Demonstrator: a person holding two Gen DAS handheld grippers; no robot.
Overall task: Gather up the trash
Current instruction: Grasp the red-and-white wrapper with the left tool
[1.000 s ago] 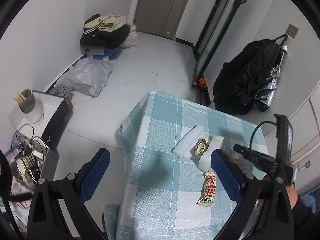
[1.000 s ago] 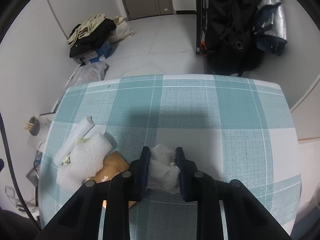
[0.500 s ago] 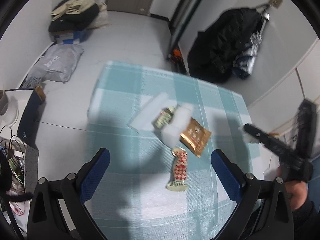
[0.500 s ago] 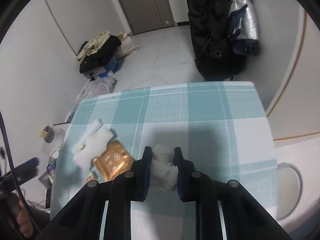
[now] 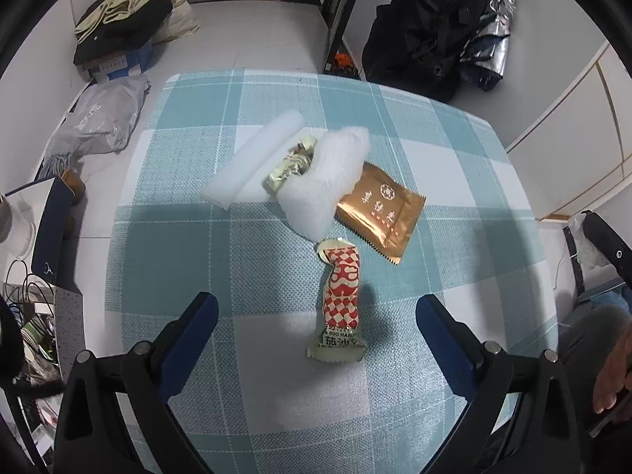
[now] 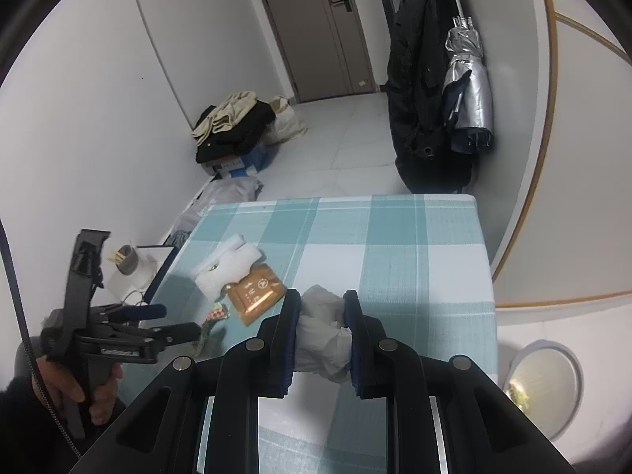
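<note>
My right gripper (image 6: 320, 308) is shut on a crumpled white tissue (image 6: 322, 330) and holds it above the table's right part; it also shows at the right edge of the left wrist view (image 5: 588, 245). My left gripper (image 5: 316, 310) is open and empty above a red-and-white checked wrapper (image 5: 340, 296). Beyond it lie a gold packet (image 5: 379, 211), a white foam piece (image 5: 324, 181), a crumpled gold-green wrapper (image 5: 290, 164) and a white foam roll (image 5: 252, 160). The same pile shows in the right wrist view (image 6: 241, 276), with the left gripper (image 6: 173, 322) over it.
The table has a teal-and-white checked cloth (image 5: 245, 260). A round white bin (image 6: 547, 387) stands on the floor right of the table. A black coat and silver umbrella (image 6: 466, 91) hang at the far wall. Bags and clothes (image 5: 118, 35) lie on the floor; a cluttered shelf (image 5: 35, 316) is left.
My right gripper has lifted the tissue and carried it right, towards the table's edge near the bin. My left gripper has moved from the table's left edge to over the checked wrapper.
</note>
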